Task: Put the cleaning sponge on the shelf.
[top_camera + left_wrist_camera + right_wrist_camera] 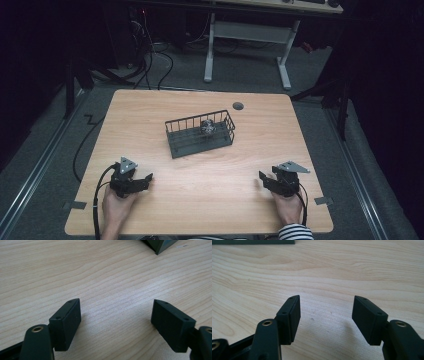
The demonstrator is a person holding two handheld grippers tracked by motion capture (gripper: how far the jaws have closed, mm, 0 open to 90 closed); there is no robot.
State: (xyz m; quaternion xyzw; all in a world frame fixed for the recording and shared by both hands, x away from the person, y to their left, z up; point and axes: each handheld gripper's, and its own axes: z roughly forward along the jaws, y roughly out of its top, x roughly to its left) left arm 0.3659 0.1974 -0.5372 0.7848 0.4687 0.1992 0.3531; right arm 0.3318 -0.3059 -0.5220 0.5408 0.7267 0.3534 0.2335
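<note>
Both tongs [149,177] [262,176] agape on the table [200,210], basket [200,134] apart, perhaps holding a ball.

A pale wooden table [200,200] stands on grey carpet, a white-legged desk [250,45] beyond it.

Both handheld grippers are matte black, the left gripper [146,178] and the right gripper [263,176] each topped with a grey three-cornered plate and trailing a black cable. Their jaws end in flat rectangular black pads [292,315] with small screw holes, hinged on arms with brass-coloured rivets. The person's right wrist shows a black-and-white striped sleeve [295,232].
</note>
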